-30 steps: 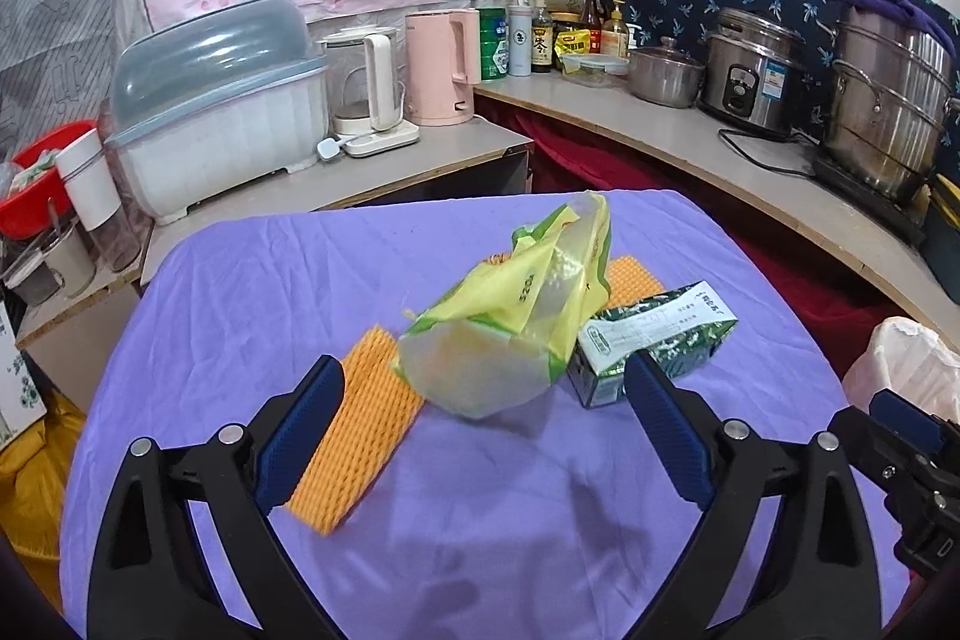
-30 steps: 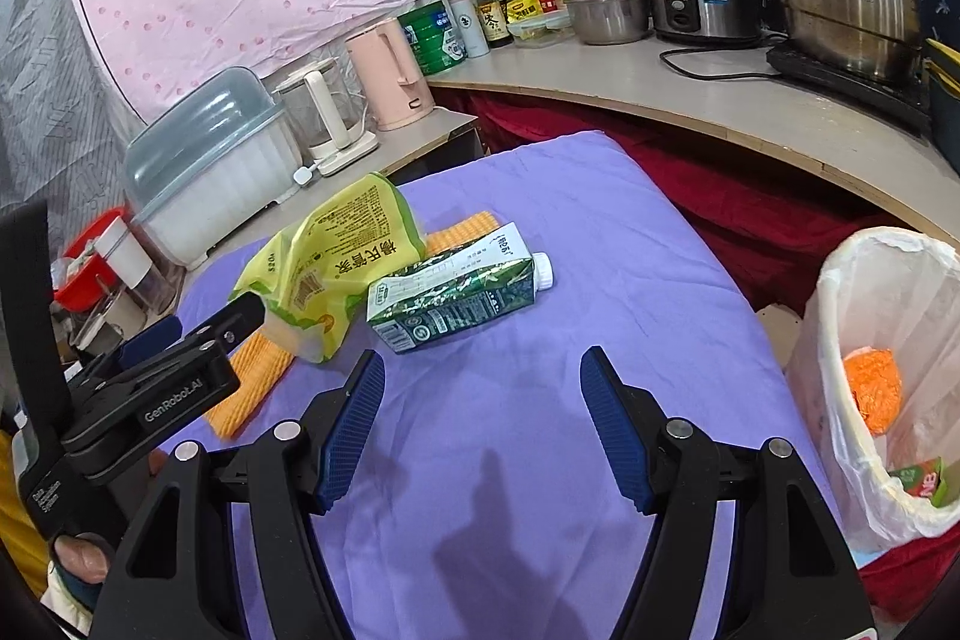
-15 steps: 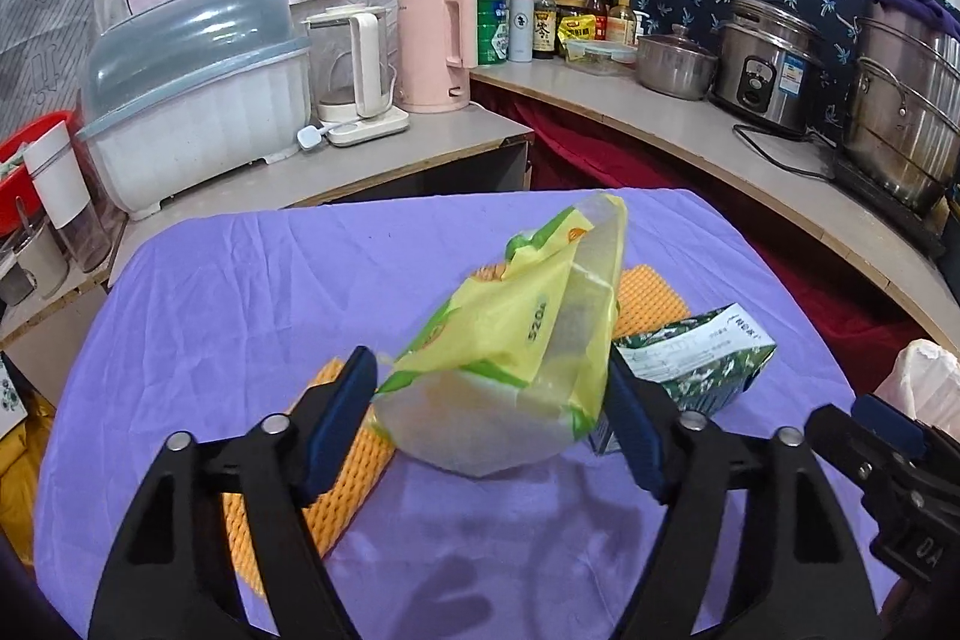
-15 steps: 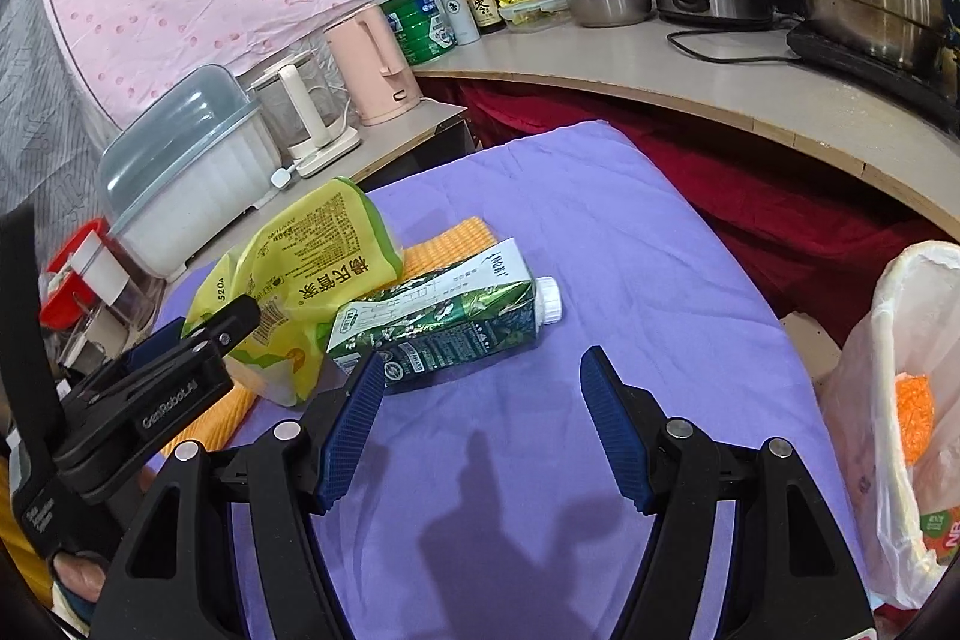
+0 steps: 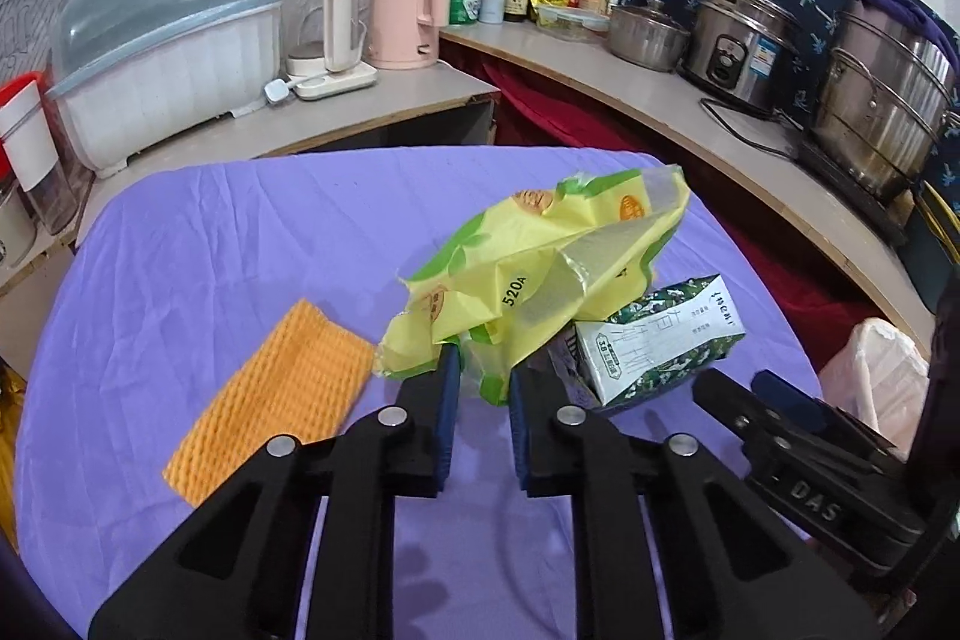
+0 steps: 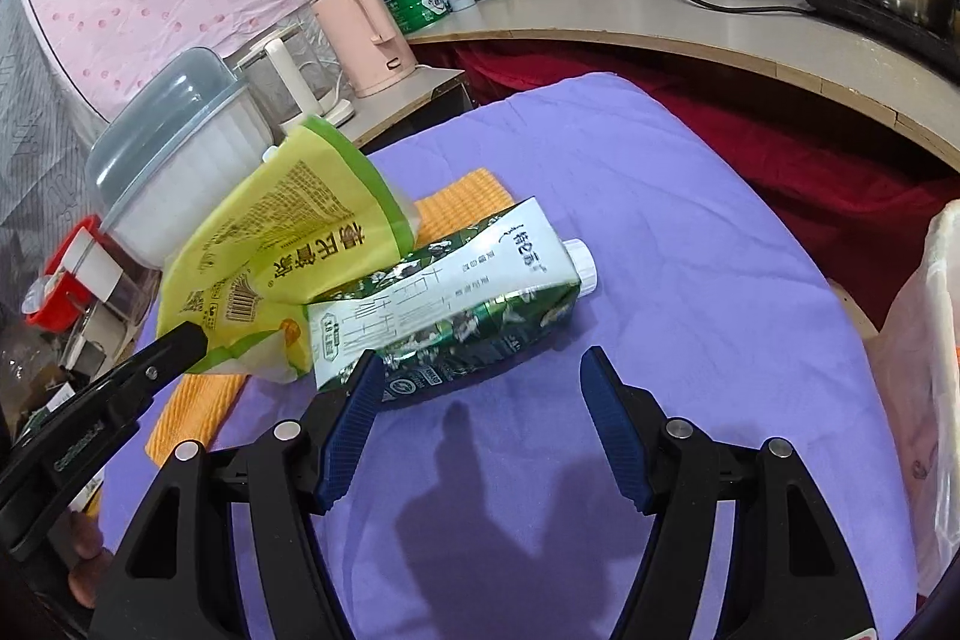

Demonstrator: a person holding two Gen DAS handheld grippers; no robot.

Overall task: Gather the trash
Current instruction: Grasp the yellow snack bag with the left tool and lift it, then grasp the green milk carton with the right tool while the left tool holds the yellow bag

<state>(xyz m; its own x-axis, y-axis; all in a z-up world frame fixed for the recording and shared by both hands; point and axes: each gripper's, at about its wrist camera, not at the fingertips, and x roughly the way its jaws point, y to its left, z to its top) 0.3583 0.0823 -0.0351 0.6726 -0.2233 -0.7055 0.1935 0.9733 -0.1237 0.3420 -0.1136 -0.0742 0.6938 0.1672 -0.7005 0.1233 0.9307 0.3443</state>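
Purple table point(image 5: 198, 250): left gripper point(image 5: 483, 388) pinches yellow bag point(image 5: 540, 268), seemingly lifted.

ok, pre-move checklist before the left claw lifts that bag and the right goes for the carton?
1. Left claw shut on the yellow snack bag: ok, lower edge pinched between the pads.
2. Bag clear of the green milk carton: not ok, the bag overlaps the carton's end.
3. Right claw open: ok, jaws wide, carton not yet between them.
4. Orange foam net out of the grasp: ok, flat on the purple cloth.
5. White bin bag reachable: cannot tell, only its edge shows.
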